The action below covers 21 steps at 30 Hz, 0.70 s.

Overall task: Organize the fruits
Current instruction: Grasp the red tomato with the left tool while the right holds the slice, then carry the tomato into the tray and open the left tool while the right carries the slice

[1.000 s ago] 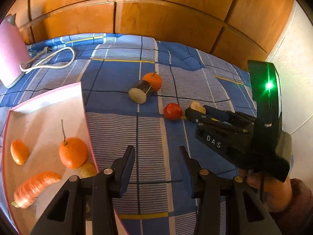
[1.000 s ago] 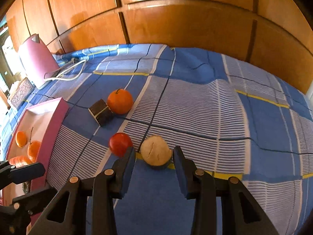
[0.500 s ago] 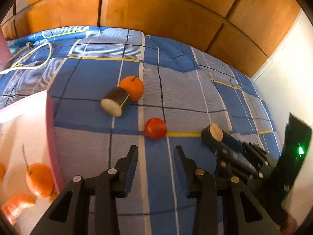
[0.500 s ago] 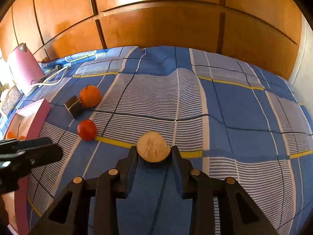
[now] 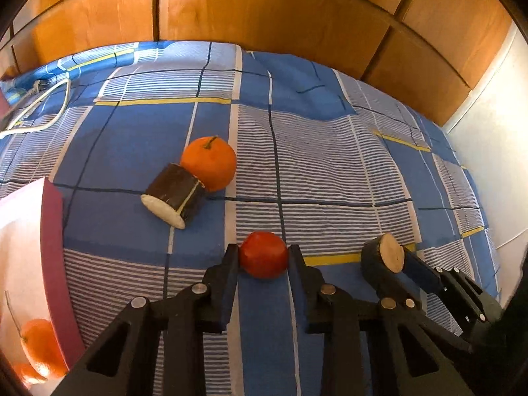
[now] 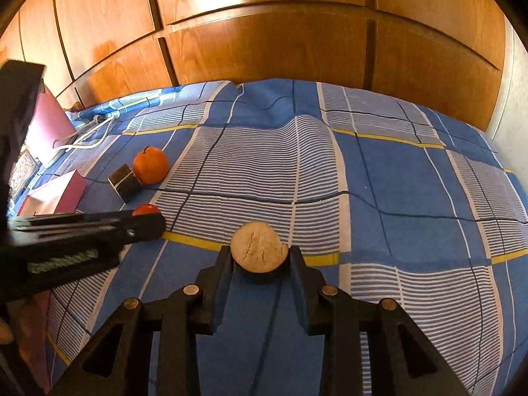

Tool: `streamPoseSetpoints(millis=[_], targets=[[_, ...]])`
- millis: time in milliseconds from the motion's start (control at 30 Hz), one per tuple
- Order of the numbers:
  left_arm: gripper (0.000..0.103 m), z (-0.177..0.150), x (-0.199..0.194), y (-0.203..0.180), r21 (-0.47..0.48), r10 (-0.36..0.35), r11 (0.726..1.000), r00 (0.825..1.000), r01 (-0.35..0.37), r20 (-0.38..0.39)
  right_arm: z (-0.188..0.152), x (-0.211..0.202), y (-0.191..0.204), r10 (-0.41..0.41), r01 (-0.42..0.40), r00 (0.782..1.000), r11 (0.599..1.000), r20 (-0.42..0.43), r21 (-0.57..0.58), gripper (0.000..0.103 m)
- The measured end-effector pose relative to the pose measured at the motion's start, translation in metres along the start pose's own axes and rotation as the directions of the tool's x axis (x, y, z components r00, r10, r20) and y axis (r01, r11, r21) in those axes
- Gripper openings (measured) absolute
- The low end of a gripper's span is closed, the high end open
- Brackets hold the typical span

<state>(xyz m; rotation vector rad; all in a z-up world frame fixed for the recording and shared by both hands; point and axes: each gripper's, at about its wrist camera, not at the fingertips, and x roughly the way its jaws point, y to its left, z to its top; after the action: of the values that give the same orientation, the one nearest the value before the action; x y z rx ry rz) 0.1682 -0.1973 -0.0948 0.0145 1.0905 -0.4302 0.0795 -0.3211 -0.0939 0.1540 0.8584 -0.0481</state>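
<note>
My left gripper (image 5: 263, 255) is shut on a red tomato (image 5: 263, 259) lying on the blue checked bedspread (image 5: 313, 178); the tomato's top also shows in the right wrist view (image 6: 146, 209). My right gripper (image 6: 259, 257) is shut on a dark-skinned, pale-faced cut piece (image 6: 258, 252), also seen in the left wrist view (image 5: 386, 257). An orange (image 5: 209, 162) and a dark cut cylinder (image 5: 175, 194) lie touching each other farther back. A pink-rimmed white tray (image 5: 52, 247) at the left holds an orange (image 5: 41, 346).
A white cable (image 5: 39, 112) lies at the far left of the bed. Wooden panels (image 5: 264, 16) stand behind the bed, a white wall (image 5: 495, 148) to the right. A pink object (image 6: 49, 122) stands at the back left.
My left gripper moved forward to the tomato and shut on it. My right gripper stays shut on the cut piece and has lifted it slightly.
</note>
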Motion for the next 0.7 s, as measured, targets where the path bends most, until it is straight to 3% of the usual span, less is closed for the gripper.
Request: streamPoseSetpoints(millis=[500,700], targets=[[0.029,-0.044,-0.056,0.005,0.019,0.007,1.000,0.999,-0.008,0.041,0.000,0.000,0.002,-0.012,0.012,1.000,1.000,0.002,-0.011,0.034],[0.029,-0.058,-0.087,0.015,0.021,0.028,0.999,0.995,-0.030,0.094,-0.004,-0.004,0.009,-0.030,0.030,0.999,0.999,-0.010,-0.045,0.033]])
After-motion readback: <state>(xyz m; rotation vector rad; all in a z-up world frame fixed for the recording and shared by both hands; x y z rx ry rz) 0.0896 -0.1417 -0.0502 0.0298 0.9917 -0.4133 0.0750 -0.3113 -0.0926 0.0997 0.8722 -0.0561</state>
